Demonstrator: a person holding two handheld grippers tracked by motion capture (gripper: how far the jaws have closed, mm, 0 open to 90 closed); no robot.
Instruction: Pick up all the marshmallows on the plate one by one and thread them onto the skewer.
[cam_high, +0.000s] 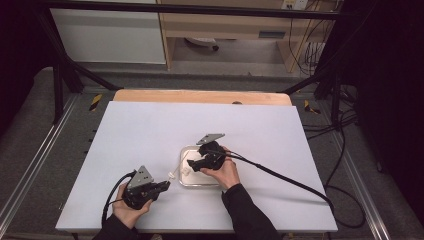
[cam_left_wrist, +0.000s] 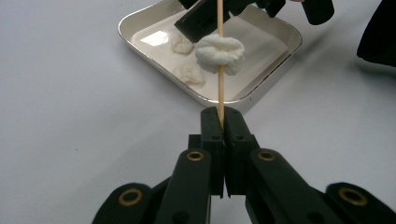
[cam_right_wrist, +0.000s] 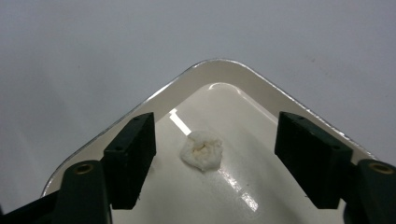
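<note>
Skewering is partly done: one white dumpling (cam_left_wrist: 219, 54) is threaded on the wooden skewer (cam_left_wrist: 220, 91), clamped in the left gripper (cam_left_wrist: 223, 122) at seven o'clock of the tray (cam_high: 186, 151). Right gripper (cam_right_wrist: 215, 154) jaws are held apart around another dumpling piece (cam_right_wrist: 202, 150) in the tray, not yet gripped; two pieces remain.

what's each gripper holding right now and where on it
The left gripper is shut on the wooden skewer at its bare near end, below the white piece threaded on it. The right gripper holds nothing; its jaws straddle a white lump in the tray.
</note>
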